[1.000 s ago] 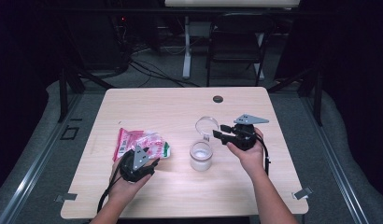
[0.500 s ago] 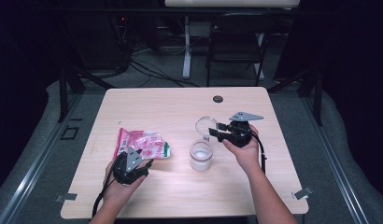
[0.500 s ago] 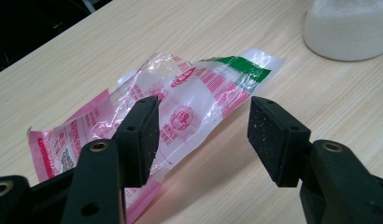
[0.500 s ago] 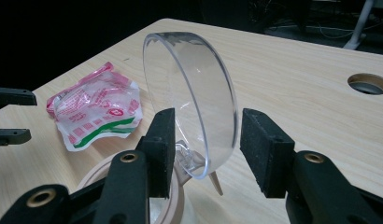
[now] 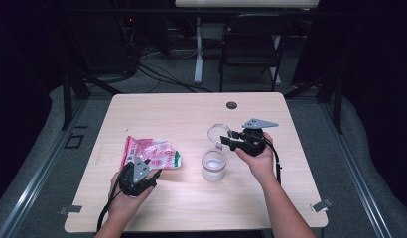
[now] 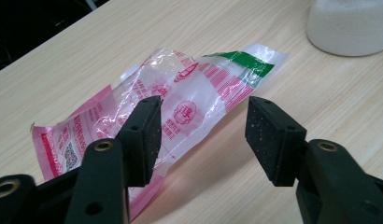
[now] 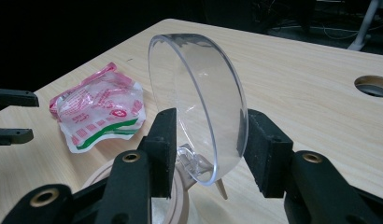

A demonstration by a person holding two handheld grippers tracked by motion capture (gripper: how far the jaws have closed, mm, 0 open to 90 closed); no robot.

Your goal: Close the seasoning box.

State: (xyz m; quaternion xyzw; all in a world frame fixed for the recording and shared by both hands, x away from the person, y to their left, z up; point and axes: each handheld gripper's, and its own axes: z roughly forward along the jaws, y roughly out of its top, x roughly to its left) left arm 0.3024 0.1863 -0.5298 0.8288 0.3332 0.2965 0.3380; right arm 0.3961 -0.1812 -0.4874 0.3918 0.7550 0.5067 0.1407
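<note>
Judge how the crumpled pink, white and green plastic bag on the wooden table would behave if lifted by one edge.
The crumpled pink, white and green plastic bag would probably flop and sag, since its thin film already lies creased and twisted. It looks flat and nearly empty, so likely very light. Its glossy surface may slip between the left tool pads, whose jaws have just been closing, open around its edge.

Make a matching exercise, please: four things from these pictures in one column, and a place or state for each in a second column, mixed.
1. pink bag
2. clear lid
3. white jar
4. round hole

a. stands open below the lid
b. lies flat before the left tool
c. near the table's far edge
d. upright between the right tool's jaws

Pairs: 1-b, 2-d, 3-a, 4-c
</note>
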